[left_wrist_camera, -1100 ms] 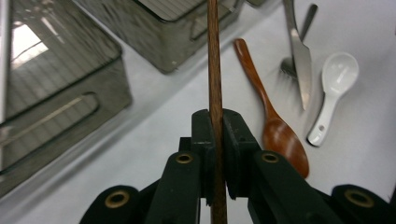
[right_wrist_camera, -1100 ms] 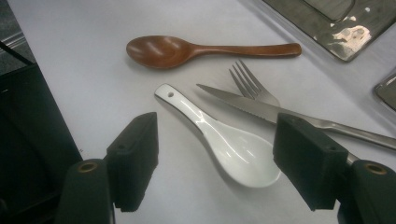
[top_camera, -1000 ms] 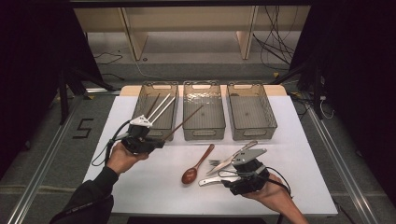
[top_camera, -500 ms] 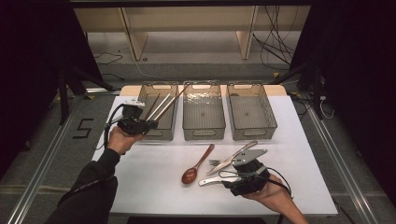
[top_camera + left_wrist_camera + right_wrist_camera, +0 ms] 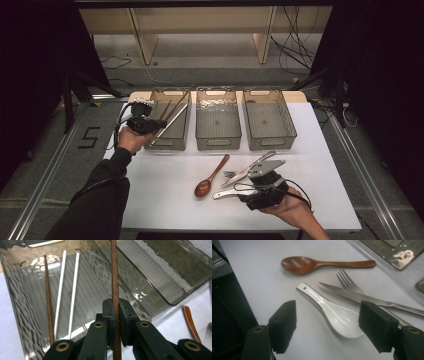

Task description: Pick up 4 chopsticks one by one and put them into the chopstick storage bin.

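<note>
holding: brown chopstick, clamped in my left gripper, long axis pointing into the left bin directly ahead. right gripper apart, idle over white spoon on desk.

Black left gripper, right gripper: black jaws, brass pivot screws, trailing cables; dark sleeve.

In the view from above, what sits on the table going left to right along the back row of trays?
Left tray with chopsticks inside → middle tray, empty → right tray, empty.
</note>
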Demonstrator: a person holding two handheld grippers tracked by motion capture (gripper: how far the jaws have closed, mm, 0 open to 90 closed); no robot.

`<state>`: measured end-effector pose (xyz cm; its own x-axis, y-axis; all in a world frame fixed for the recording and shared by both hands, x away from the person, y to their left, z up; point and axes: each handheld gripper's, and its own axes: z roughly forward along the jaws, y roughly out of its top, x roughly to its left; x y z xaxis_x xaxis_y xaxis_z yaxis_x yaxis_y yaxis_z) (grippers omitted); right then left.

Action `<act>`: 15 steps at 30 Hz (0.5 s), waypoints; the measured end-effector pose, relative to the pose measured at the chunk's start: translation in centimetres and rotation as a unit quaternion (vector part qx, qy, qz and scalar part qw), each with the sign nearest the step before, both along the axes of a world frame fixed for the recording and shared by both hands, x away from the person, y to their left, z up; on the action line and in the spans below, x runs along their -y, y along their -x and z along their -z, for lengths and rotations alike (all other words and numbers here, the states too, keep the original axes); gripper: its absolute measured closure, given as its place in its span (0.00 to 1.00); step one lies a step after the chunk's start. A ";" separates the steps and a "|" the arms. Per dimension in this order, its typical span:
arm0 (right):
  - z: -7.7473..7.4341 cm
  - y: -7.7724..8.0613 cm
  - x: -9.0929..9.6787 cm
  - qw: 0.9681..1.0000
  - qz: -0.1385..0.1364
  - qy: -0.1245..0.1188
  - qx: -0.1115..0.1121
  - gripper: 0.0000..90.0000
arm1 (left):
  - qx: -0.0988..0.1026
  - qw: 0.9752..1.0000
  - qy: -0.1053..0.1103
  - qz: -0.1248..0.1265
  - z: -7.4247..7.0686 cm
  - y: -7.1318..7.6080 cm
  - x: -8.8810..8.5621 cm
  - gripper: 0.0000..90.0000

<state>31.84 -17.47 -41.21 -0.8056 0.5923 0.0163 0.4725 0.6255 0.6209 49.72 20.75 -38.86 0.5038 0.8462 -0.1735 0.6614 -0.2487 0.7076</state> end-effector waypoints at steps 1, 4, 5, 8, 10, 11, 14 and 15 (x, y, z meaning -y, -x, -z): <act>0.0 0.0 0.0 1.000 0.000 0.000 0.000 0.35 | 0.000 1.000 0.000 -0.004 0.0 -0.2 -0.1 0.93; 0.0 0.0 0.0 1.000 0.000 0.000 -0.001 0.35 | -0.003 1.000 -0.005 -0.012 0.1 -1.0 -0.3 0.93; 0.0 0.0 0.0 1.000 -0.001 0.000 0.000 0.35 | -0.004 1.000 -0.005 -0.016 0.2 -1.2 -0.4 0.93; 0.0 0.0 0.0 1.000 0.000 0.000 -0.001 0.35 | -0.006 1.000 -0.006 -0.025 0.3 -1.7 -0.6 0.93; 0.0 0.0 0.0 1.000 -0.001 0.001 -0.001 0.35 | -0.007 1.000 -0.010 -0.028 0.5 -1.9 -0.6 0.93; 0.0 0.0 0.0 1.000 -0.002 0.001 -0.001 0.35 | -0.008 0.999 -0.010 -0.030 0.5 -2.0 -0.7 0.93; 0.0 0.0 0.0 1.000 -0.002 0.002 -0.002 0.35 | -0.013 0.999 -0.014 -0.033 0.8 -2.2 -0.7 0.93; 0.0 0.0 0.0 1.000 -0.001 0.001 -0.002 0.35 | -0.013 0.999 -0.017 -0.033 0.8 -2.3 -0.7 0.93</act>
<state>31.85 -17.49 -41.25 -0.8072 0.5900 0.0175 0.4728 0.6286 0.6175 52.01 21.50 -39.68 0.4418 0.8834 -0.1565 0.6957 -0.2272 0.6815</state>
